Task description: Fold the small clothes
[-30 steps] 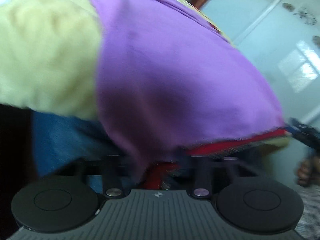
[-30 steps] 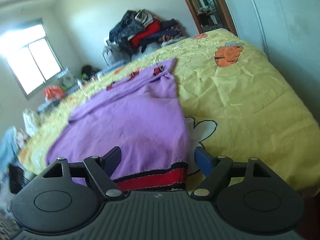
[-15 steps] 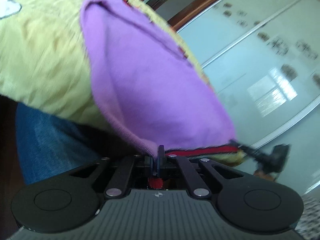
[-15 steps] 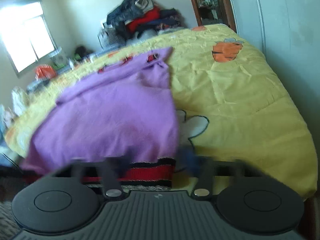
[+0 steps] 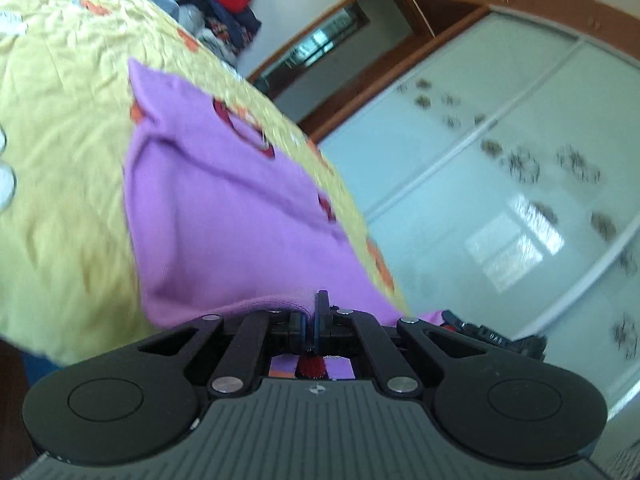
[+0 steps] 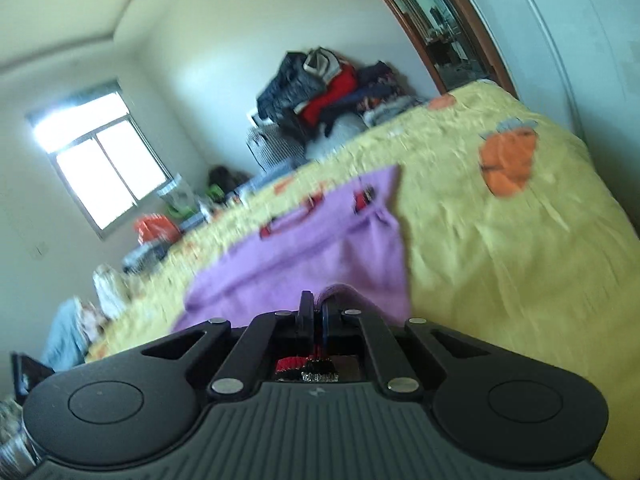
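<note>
A purple sweater (image 5: 224,216) with a red and black hem lies spread on the yellow bedspread (image 5: 60,184). My left gripper (image 5: 311,312) is shut on its near hem corner, with the red hem bunched behind the jaws. My right gripper (image 6: 316,312) is shut on the other hem corner of the purple sweater (image 6: 312,248), with red and black hem showing behind the jaws. The right gripper's tip (image 5: 492,338) shows at the right in the left wrist view. The sweater's far end with red trim lies flat up the bed.
The yellow bedspread (image 6: 500,240) has orange prints. A heap of clothes (image 6: 328,96) sits at the head of the bed. A sliding-door wardrobe (image 5: 520,184) stands along one side. A window (image 6: 100,160) and cluttered items (image 6: 160,224) are on the far side.
Both grippers have closed on the sweater's hem corners; a second ago the right one was open. Both have lifted and moved forward over the bed, and the views are blurred by motion.
</note>
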A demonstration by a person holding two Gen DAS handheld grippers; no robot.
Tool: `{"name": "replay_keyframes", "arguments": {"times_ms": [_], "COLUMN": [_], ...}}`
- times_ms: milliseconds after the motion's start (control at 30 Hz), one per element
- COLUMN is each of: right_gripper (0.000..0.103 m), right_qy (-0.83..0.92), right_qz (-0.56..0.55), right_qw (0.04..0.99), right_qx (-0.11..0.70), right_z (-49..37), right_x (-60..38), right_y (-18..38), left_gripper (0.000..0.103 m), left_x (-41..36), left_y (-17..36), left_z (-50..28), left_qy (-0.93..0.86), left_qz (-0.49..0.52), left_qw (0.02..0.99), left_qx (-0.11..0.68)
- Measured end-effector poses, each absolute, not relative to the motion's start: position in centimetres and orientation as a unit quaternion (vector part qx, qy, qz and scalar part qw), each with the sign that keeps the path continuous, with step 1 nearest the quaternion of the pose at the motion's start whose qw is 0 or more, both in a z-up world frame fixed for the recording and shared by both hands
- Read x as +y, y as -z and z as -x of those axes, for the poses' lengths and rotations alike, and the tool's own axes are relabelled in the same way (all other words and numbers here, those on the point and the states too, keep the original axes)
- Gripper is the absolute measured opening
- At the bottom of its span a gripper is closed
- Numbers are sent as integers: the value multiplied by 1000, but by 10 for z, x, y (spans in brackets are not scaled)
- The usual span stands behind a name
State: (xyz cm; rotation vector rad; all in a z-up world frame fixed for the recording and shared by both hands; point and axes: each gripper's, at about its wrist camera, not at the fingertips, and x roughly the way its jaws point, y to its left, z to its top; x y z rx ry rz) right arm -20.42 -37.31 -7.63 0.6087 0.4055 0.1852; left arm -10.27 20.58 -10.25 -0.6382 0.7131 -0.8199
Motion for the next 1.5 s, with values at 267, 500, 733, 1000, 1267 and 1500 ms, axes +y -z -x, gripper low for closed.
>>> {"name": "replay_keyframes", "arguments": {"times_ms": [267,500,733,1000,1267,1500], "right_gripper": [3,3,4,4,4,4], "right_qy": [-58,-63,-74,-77,-79,-82], "right_qz": [-348,-395,-401,-372,-357,-342], "right_qw": [901,874,871,887,894,888], "right_qx": [254,277,276,261,260,298], "right_z": [92,53,29,3,-30,-96], "right_x": [-403,-412,-418,-417,-419,-421], "right_y": [106,130,122,108,93,96], "left_gripper": [2,2,2,2,2,2], "left_x": [217,221,215,221,217,216], "left_y": [117,127,115,104,89,89], "left_z": [35,4,-13,-43,-80,-130], "left_qy": [315,286,277,265,266,256], "left_qz": [323,357,352,348,347,346], "left_qw": [816,804,812,820,822,816], "left_qx": [361,379,374,370,364,385]}}
